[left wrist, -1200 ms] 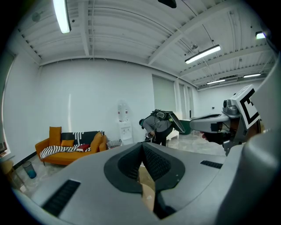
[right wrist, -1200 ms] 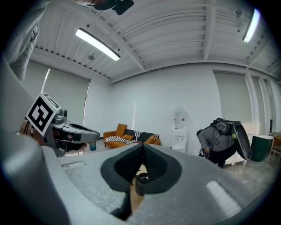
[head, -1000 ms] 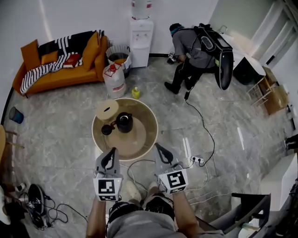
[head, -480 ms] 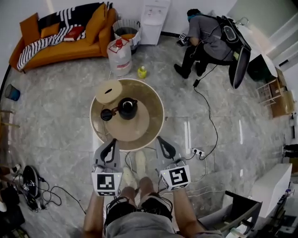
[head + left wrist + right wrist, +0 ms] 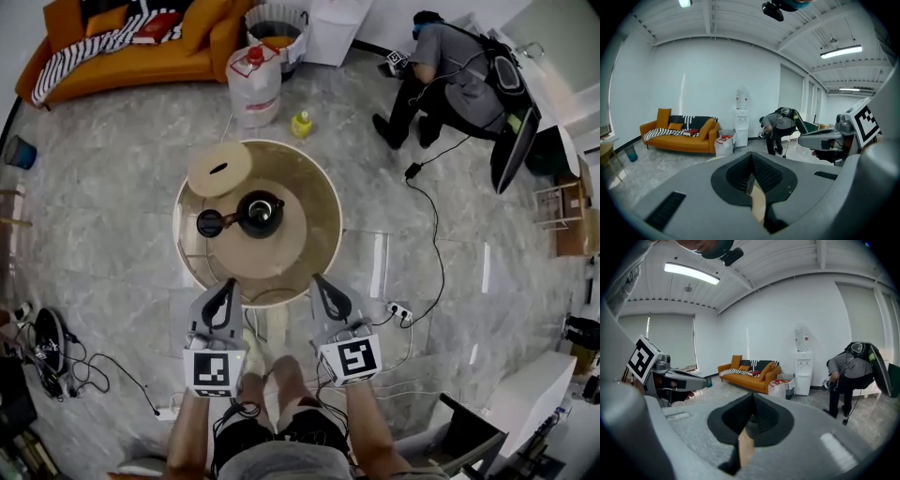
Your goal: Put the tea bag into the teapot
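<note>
A black teapot point(image 5: 260, 213) stands with its top open on a round wooden tray point(image 5: 281, 246) on the round table point(image 5: 325, 202). Its dark lid point(image 5: 210, 223) lies just left of it. A pale round box point(image 5: 218, 169) sits at the table's far left rim. No tea bag shows in any view. My left gripper point(image 5: 225, 287) and right gripper point(image 5: 322, 284) hover side by side at the table's near edge. Both are shut with nothing in them. In the left gripper view the left gripper point(image 5: 751, 164) has its jaws meeting; in the right gripper view so does the right gripper point(image 5: 751, 404).
An orange sofa point(image 5: 112, 47), a large water bottle point(image 5: 255, 82) and a small yellow bottle point(image 5: 300, 124) lie beyond the table. A person point(image 5: 459, 75) bends over at the far right. Cables and a power strip point(image 5: 401, 310) lie on the floor right of the table.
The head view has moved forward: the table and teapot now lie closer beneath the grippers. Both grippers keep their place in the frame and stay shut.
</note>
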`<state>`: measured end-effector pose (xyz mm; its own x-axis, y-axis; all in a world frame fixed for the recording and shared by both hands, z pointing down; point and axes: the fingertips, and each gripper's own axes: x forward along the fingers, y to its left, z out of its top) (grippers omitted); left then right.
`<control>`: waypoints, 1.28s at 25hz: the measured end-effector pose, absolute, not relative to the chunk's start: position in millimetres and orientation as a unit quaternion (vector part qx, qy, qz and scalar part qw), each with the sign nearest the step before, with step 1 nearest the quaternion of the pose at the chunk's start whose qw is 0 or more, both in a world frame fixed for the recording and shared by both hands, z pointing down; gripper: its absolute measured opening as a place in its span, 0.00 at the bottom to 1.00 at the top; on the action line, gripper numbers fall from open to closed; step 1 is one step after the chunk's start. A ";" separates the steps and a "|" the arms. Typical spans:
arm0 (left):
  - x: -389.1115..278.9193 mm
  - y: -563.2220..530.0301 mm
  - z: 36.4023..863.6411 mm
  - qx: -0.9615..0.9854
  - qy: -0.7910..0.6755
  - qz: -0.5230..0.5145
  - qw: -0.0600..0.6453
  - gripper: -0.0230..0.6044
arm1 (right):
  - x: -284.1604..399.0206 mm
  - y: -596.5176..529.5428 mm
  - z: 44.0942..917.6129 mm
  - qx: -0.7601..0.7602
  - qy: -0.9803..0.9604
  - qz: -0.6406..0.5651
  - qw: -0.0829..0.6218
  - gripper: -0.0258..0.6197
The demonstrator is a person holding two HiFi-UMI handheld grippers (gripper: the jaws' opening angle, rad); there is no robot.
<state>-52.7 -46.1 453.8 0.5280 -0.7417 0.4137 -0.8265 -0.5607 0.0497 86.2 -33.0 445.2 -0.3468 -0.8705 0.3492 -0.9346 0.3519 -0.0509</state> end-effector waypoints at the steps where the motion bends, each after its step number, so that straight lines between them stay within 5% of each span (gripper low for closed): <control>1: -51.7 -49.4 462.8 0.862 -0.457 0.178 0.128 0.06 | 87.3 -37.3 454.9 0.554 -0.812 0.126 0.135 0.04; 32: -57.1 -64.4 727.7 0.820 -0.463 0.256 0.219 0.06 | 73.5 -51.2 742.5 0.483 -0.815 0.222 0.230 0.04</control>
<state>-57.1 -64.4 727.7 0.4400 -0.6467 0.6231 -0.8711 -0.4759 0.1213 73.5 -51.2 742.5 -0.4284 -0.6852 0.5891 -0.8894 0.4347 -0.1411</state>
